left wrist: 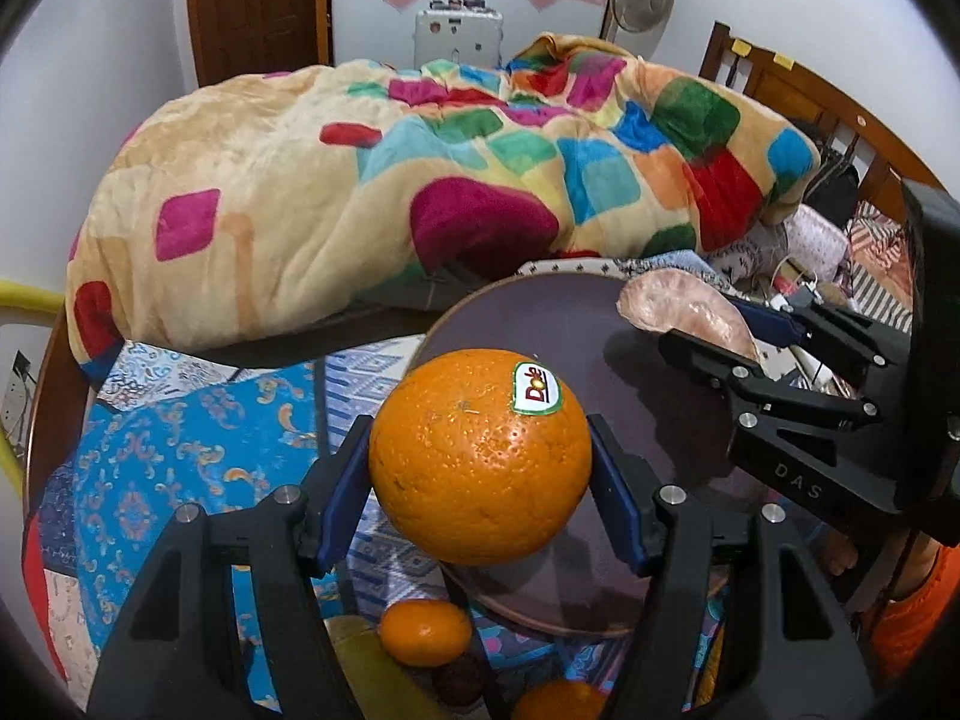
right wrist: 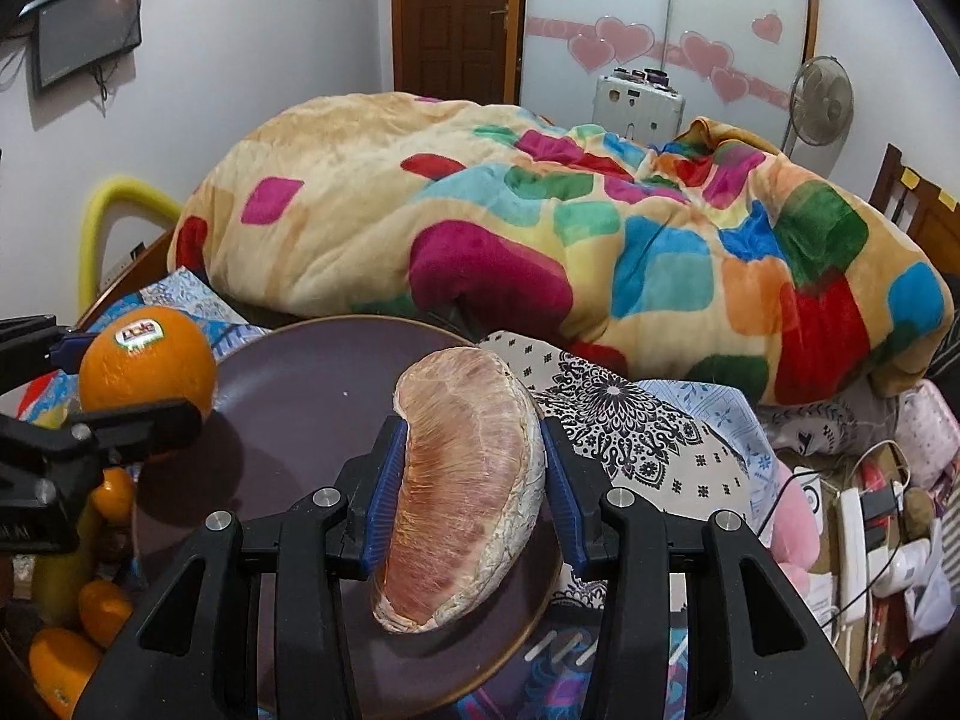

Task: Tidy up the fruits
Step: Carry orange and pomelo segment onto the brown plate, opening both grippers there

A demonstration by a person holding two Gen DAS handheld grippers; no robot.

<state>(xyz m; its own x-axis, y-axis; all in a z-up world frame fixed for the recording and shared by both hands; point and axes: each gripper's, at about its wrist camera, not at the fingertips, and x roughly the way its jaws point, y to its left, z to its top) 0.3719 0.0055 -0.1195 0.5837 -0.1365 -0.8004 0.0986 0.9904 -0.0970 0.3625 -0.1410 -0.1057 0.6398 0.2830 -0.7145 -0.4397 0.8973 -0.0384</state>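
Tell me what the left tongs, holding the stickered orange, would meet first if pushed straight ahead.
Probably the dark brown round plate: the left tongs hold the large stickered orange over its near rim. Higher up, the way leads to the multicoloured plush blanket; depth is unclear.

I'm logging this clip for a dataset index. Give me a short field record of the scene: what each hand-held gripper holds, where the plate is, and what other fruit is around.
left hand-held gripper: shut on orange, which bears a Dole sticker, held over the plate's left edge
right hand-held gripper: shut on pomelo segment, pink and wrapped in film, held over the plate
plate: dark, round, bare, on the patterned bedsheet
other fruit: small oranges left of the plate
background: colourful blanket, fan
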